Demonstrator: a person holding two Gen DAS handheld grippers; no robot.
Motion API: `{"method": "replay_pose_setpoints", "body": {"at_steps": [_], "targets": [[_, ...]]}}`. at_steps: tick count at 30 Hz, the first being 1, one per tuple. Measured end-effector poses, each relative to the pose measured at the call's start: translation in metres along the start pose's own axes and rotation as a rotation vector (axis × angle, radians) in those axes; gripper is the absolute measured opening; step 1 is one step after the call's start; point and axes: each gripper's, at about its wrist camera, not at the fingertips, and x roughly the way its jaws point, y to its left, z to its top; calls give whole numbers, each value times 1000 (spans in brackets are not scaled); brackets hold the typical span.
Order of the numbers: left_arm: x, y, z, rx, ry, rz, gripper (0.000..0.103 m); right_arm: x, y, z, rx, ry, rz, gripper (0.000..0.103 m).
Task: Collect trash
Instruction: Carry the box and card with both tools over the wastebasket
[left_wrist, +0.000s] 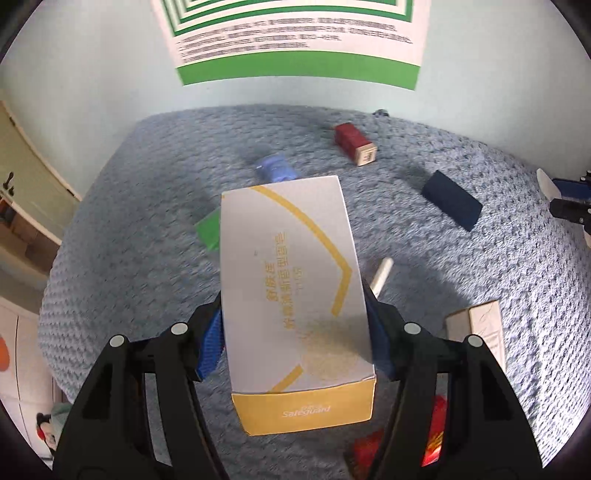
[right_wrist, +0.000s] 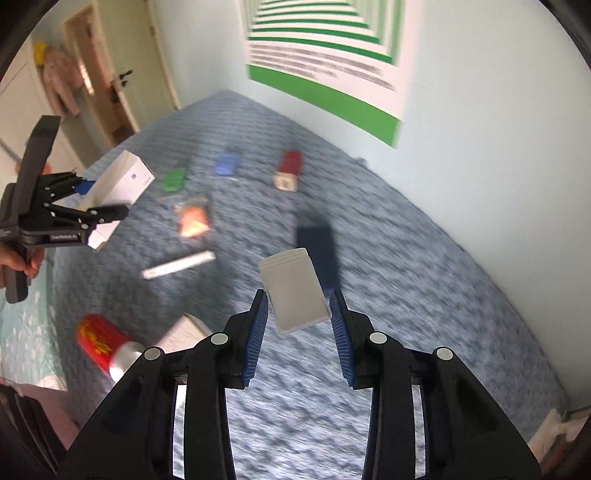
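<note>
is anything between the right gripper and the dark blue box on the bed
Yes. A small white card-like packet sits between the right gripper fingers, which look spread wide beside it, whether it's gripped is unclear. It lies directly in front of the dark blue box, overlapping its near end in the right wrist view.

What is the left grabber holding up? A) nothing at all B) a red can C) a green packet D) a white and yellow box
D: in the left wrist view the left gripper is shut on the white and yellow box, its blue pads pressed against both sides, lifted above the blue bedspread.
</note>
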Motion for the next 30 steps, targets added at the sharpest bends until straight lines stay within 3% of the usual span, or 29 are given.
{"method": "replay_pose_setpoints", "body": {"at_steps": [14,30], "targets": [[-49,141,-116,-248,26,148,61,35,183,64,-275,1,213,36],[-111,295,-287,-575,90,319,61,77,443,100,-588,44,471,36]]}}
